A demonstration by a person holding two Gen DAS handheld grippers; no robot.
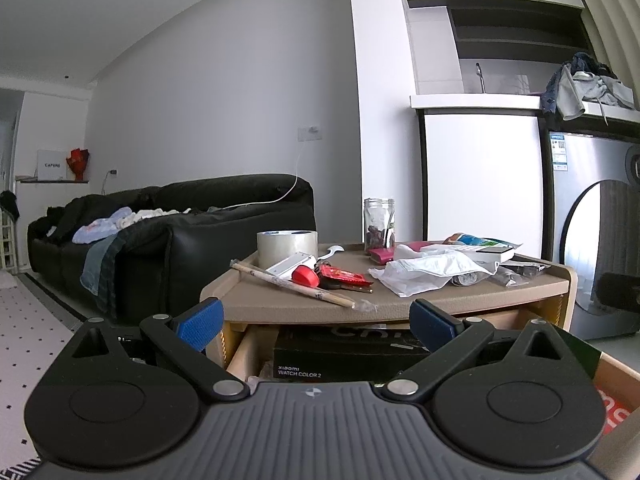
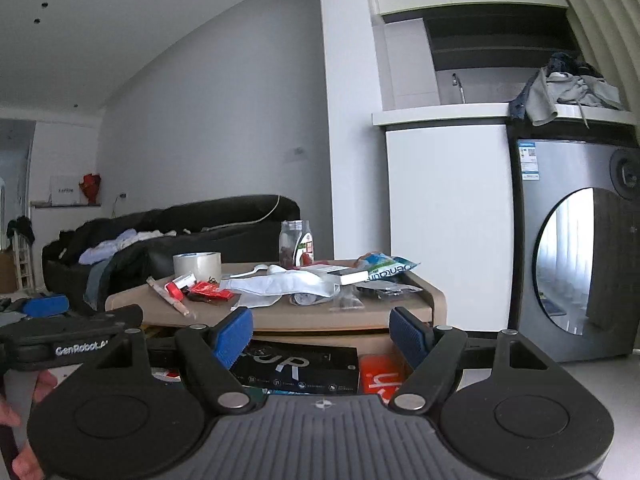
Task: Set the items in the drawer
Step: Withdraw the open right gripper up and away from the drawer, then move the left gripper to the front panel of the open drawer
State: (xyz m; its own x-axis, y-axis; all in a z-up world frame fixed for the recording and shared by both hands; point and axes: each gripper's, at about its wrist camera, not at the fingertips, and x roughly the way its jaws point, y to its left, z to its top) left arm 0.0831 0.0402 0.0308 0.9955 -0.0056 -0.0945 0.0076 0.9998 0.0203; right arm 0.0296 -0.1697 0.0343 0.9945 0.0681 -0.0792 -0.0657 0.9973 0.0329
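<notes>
Tape roll (image 1: 287, 247): on the table (image 1: 400, 300), far-left corner, above the open drawer (image 1: 256, 354). Judged light, rigid, slick-sided; grip across its wall. Left tongs (image 1: 316, 322) and right tongs (image 2: 322, 330): both spread, empty.

Black sofa (image 1: 180, 232) left; washing machine (image 2: 580, 248) right, clothes pile (image 2: 568, 88) atop.

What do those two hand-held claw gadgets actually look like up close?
Both look alike. The left gripper and right gripper each have a grey ribbed body with a small round emblem, two black round hubs, black linkage arms with silver rivets, and blue textured finger pads. In the right wrist view, the left gripper's black side carries white "GenRobot" lettering. No cables or sleeves show.
</notes>
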